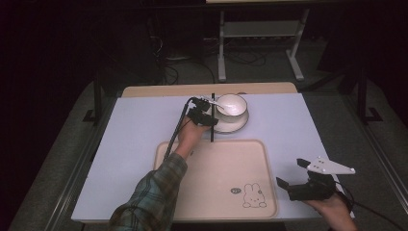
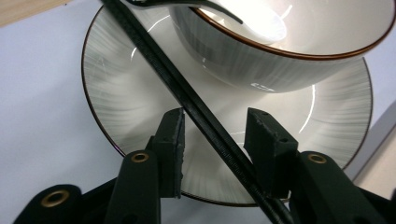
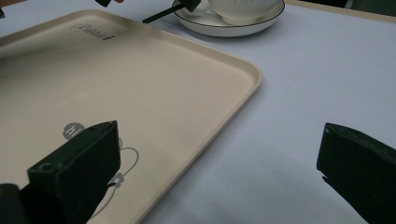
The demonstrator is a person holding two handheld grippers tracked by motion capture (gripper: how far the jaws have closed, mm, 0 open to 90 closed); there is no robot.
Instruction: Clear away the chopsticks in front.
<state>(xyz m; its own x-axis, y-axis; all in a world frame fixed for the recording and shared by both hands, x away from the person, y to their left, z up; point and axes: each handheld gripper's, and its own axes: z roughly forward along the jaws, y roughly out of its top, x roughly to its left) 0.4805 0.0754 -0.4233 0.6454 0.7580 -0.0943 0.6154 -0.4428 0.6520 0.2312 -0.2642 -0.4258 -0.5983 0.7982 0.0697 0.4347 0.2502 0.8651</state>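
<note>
Left gripper view is showing the left tool (image 2: pixel 215 140) straddling a black chopstick (image 2: pixel 187 100) lying across the plate (image 2: pixel 121 107), pads not quite touching; high view is showing the right tool (image 1: pixel 294 174) gaping wide beside the tray (image 1: pixel 211 192).

A glossy glazed finish is shown by the white ceramic bowl (image 2: pixel 280 51) and its streaked grey saucer (image 2: pixel 126 102). The thin black chopstick (image 2: pixel 187 102) looks matt; the beige plastic tray (image 3: pixel 140 93) is seen as smooth.
</note>
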